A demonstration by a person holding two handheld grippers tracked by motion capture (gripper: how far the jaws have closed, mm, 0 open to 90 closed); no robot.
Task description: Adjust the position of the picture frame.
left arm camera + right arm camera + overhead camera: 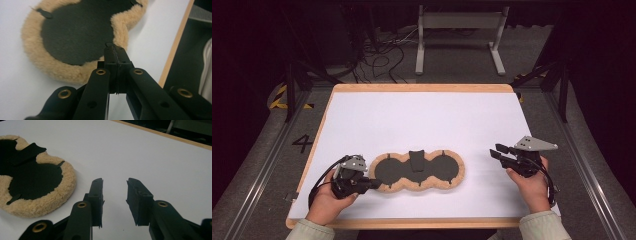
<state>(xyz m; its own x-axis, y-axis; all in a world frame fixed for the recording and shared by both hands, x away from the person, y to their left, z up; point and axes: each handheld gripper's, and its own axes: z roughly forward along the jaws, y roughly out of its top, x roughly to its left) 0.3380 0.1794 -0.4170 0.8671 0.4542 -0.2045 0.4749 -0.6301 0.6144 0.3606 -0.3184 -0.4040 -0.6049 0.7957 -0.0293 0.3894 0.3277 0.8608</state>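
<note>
A three-lobed pad (434, 171) with a black face and a tan fleece rim lies flat at the front middle of the white table; a black flap (416, 160) lies across its centre. My left gripper (375, 184) is shut, its tips at the pad's near-left fleece rim. In the left gripper view the jaws (115, 53) are pressed together over the rim of the pad (75, 32), with a small black tab just at their tips; whether it is pinched I cannot tell. My right gripper (496, 151) is open right of the pad. Its jaws (115, 187) hold nothing, and the pad (32, 180) lies to their left.
A white sheet (427, 115) covers the wooden board, whose edge (175, 47) runs close to the left gripper. Behind the table, a grey metal stand (459, 22) and loose cables (379, 55) sit on the floor. A hand holds each gripper near the front edge.
</note>
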